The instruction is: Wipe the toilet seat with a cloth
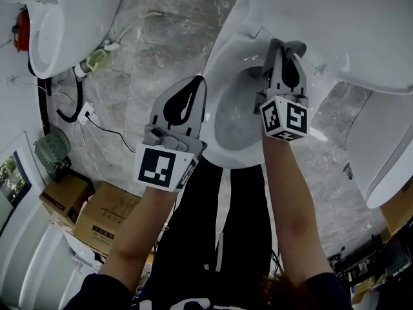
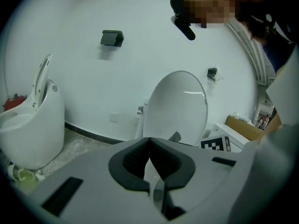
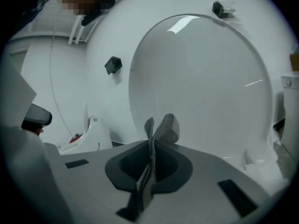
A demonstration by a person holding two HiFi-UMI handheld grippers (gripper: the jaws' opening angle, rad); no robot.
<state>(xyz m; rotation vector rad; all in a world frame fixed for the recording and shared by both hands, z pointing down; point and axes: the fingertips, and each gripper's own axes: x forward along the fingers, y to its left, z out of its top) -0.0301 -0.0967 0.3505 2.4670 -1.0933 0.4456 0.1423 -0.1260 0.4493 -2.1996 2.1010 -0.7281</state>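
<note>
— What did the claws nearest the camera show?

— The left claw (image 2: 149,140) had its jaws closed tip to tip with nothing between them. In the head view it hung over the near left edge of the toilet, apart from the other claw.

— And the right claw (image 3: 152,146)?

— It was clamped on the cloth (image 3: 162,129), a grey mesh cloth pinched in a fold, with its free end standing up past the jaw tips.

— Where was that cloth over the toilet?

— From the head view, the right claw (image 1: 282,45) reached across the bowl (image 1: 231,120) to its far side, and the cloth (image 1: 297,46) lay at the toilet seat (image 1: 220,68) there, close under the raised lid (image 3: 201,87). Whether the cloth pressed on the seat, I could not tell.

— What lay beyond?

— Grey marbled floor (image 1: 161,50) ran to the left of the toilet, and further off a second toilet (image 2: 29,129) stood against the white wall (image 2: 93,78), its own lid up.
</note>
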